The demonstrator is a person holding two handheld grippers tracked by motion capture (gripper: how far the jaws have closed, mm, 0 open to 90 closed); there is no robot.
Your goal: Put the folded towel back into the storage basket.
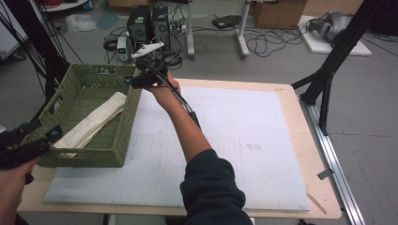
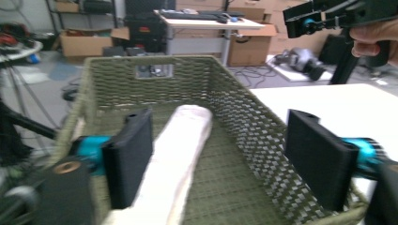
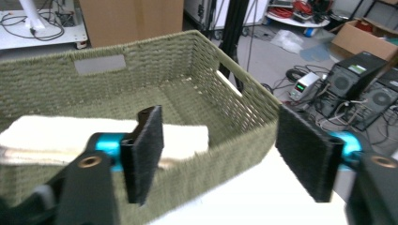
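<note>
Folded cream towel [image 1: 94, 123] lies lengthwise in the green woven basket [image 1: 123, 125], left side of the table [image 1: 281, 93].

Left gripper [image 2: 220, 161] at the basket's near end, jaws spread, nothing between. Right gripper [image 3: 234, 152] by the far right corner, jaws spread, apparently clear of the rim; view blurred.

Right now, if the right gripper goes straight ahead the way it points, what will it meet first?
Probably the near wall of the green woven basket: the right gripper, jaws open, straddles its rim. Beyond lies the folded cream towel. Depth is unclear.
</note>
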